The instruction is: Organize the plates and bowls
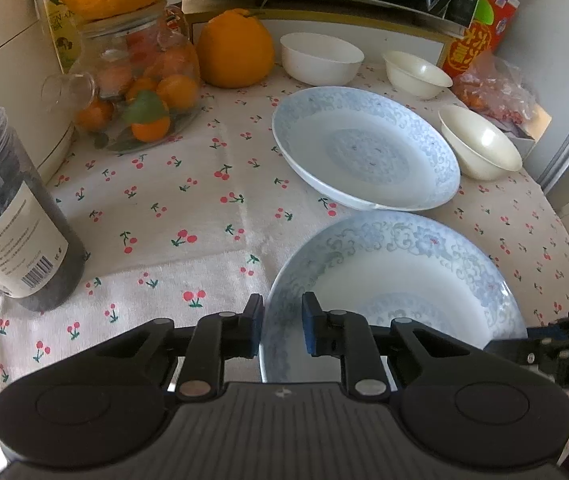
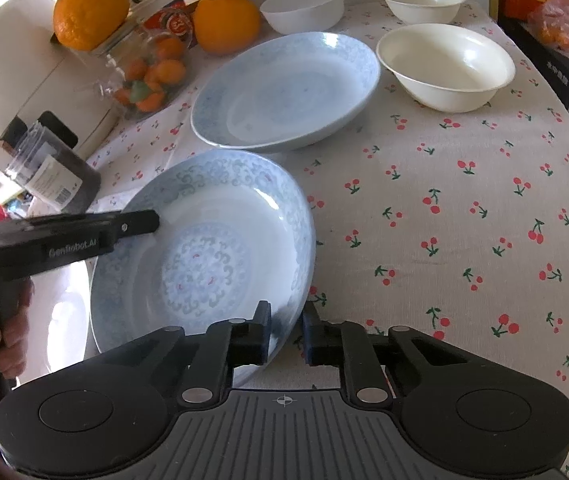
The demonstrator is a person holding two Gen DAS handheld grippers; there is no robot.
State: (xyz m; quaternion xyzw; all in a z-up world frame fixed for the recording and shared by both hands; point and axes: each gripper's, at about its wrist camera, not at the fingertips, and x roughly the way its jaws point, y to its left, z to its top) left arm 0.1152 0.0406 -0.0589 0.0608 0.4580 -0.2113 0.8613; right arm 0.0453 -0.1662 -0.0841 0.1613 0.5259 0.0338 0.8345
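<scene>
Plates come first here, by the look of it: both grippers have the near plate [image 2: 204, 256] by opposite edges, and it sits tilted, seemingly lifted off the cherry-print cloth [image 2: 464, 208]. The left gripper [image 1: 282, 330] has its jaws narrowed around the plate's left rim, one pad inside and one outside; the right gripper [image 2: 286, 334] straddles the right rim the same way, though a slight gap at the outer pad leaves it unclear how firmly it bites. Just beyond lies the second plate [image 2: 284, 88], flat on the cloth, its near edge almost meeting the held one. Three bowls stand behind and to the right: a cream bowl [image 2: 446, 68] beside the far plate, a smaller cream bowl [image 2: 420, 0] and a white bowl [image 2: 304, 6] further back. The likely next move is to carry the held plate forward, level it over the far plate and lower it squarely before releasing, keeping both grips even so it does not slip or clip the rim beneath.
</scene>
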